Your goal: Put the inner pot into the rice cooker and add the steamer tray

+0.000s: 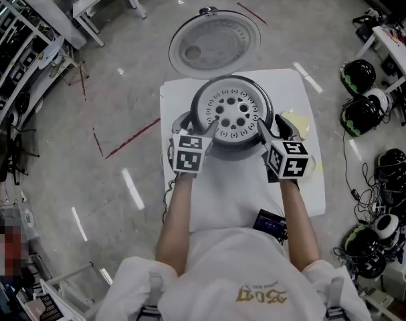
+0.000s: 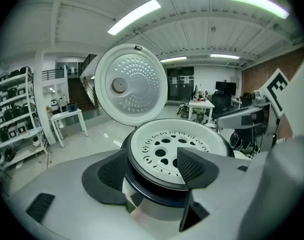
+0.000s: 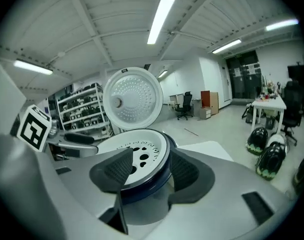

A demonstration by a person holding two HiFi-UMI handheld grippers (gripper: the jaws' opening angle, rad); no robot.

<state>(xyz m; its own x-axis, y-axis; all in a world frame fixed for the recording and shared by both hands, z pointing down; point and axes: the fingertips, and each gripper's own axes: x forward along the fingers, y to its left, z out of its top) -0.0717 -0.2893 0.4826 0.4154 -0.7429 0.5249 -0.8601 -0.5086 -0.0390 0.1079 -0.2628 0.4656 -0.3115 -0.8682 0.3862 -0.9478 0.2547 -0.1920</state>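
The round white tray [image 1: 233,112] lies flat in the mouth of the cooker [image 1: 231,151], holed face up. It has no long side, and its axis stands upright. The cooker sits mid-table [image 1: 182,95], its lid [image 1: 215,42] swung open on the far side with the inner face turned toward the person. The tray covers the opening, so the pot below cannot be made out.

Only the head view takes in the whole table, both forearms [image 1: 179,212] reaching in from below, a black device [image 1: 273,223] at the near edge and a pale yellow object [image 1: 297,120] half hidden at the right. The left gripper view alone shows the cooker's shiny side wall [image 2: 141,206] under a dark rim. It also catches the other gripper's marker cube [image 2: 282,86]. The right gripper view adds helmets [image 3: 267,154] on the floor and shelves [image 3: 84,109] behind.

The left gripper [image 1: 201,131] stands wide open astride the near-left rim, one pad outside the cooker and the other over the tray. It clamps nothing. The right gripper [image 1: 275,129] is likewise spread wide across the near-right rim, one pad [image 3: 116,169] above the tray and the other outside the wall.
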